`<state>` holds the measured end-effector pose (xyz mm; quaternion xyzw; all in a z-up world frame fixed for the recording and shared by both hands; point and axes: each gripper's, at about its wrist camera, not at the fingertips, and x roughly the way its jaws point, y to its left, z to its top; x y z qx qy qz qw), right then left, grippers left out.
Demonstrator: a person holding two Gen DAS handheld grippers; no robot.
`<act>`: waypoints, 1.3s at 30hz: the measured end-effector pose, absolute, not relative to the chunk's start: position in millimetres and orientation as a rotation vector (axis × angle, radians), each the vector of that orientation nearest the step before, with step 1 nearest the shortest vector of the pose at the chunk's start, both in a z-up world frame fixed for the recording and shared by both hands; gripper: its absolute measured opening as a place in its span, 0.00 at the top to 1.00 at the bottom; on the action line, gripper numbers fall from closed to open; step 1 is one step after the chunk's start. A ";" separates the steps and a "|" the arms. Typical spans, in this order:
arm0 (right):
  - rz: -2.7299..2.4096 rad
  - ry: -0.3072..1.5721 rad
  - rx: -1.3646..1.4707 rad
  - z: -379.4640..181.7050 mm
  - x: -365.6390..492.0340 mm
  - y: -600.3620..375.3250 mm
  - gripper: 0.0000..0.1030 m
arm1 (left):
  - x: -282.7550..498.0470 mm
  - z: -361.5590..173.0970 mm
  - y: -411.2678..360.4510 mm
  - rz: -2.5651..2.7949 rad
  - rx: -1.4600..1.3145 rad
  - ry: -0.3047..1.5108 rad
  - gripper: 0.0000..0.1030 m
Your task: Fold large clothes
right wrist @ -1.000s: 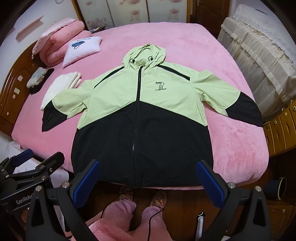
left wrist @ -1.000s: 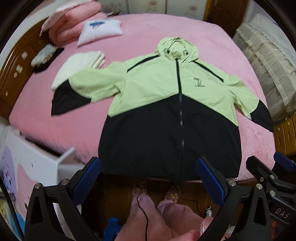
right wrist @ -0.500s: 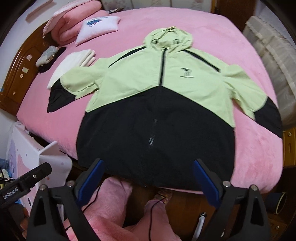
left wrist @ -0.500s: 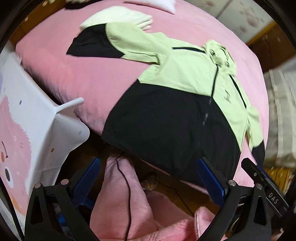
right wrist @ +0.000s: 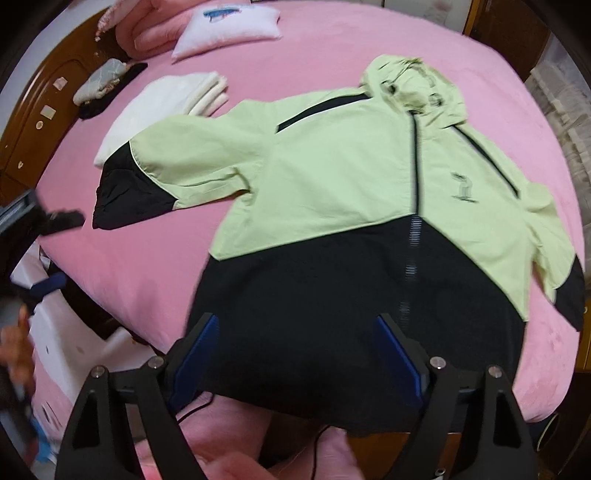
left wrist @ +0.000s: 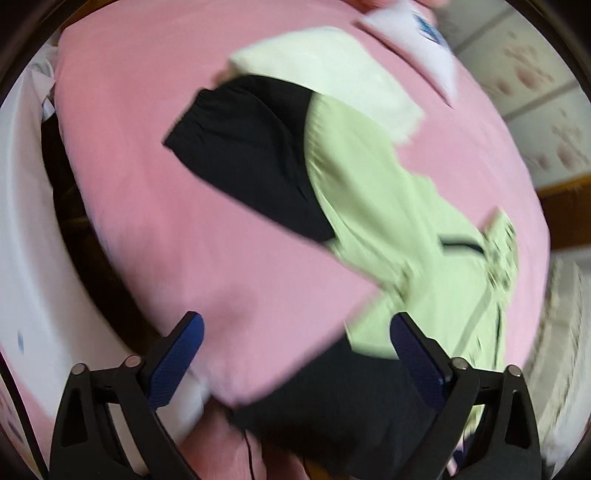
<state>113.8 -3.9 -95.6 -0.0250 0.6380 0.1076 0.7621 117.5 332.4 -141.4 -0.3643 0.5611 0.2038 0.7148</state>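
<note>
Two tongs hang above a pink bed (right wrist: 314, 48) where a jacket (right wrist: 332, 177) lies spread flat, front up and zipped. Its upper part is pale green and its lower part black; the hood (right wrist: 417, 85) points toward the far side of the bed and the hem reaches the near edge. In the right wrist view the right tongs (right wrist: 295, 350) point steeply down over the black hem; their blue pads stand well apart and are closing, with nothing pressed between them, only the hem seen below. The left tongs (left wrist: 295, 354) show in their own blurred view with the pads wide apart and nothing between them, over the bed edge beside the jacket's lower corner. Ahead of them lies the sleeve (left wrist: 295, 166), green with a black cuff, stretched out on the bed. The sleeve's far edge overlaps a folded white cloth (right wrist: 162, 107). Farther off, near the wooden headboard (right wrist: 40, 96), are a white pillow (right wrist: 229, 26) with a blue print, a pink folded quilt (right wrist: 155, 29) and a small grey and black bundle (right wrist: 107, 77). The other sleeve (right wrist: 554, 251) runs to the right edge of the bed. The person's pink-clad legs (right wrist: 240, 443) show below the right tongs.
</note>
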 end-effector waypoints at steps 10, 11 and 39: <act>0.260 1.439 0.016 -147.9 141.7 64.5 0.17 | 156.6 -276.4 474.3 0.779 -1.113 1.110 0.45; 0.258 1.444 0.015 -151.1 140.8 64.5 0.17 | 155.5 -286.3 480.4 0.802 -1.152 1.099 0.48; 0.081 1.207 0.239 -139.4 149.1 -133.1 0.17 | 275.5 -113.1 206.5 0.033 -0.535 0.700 0.97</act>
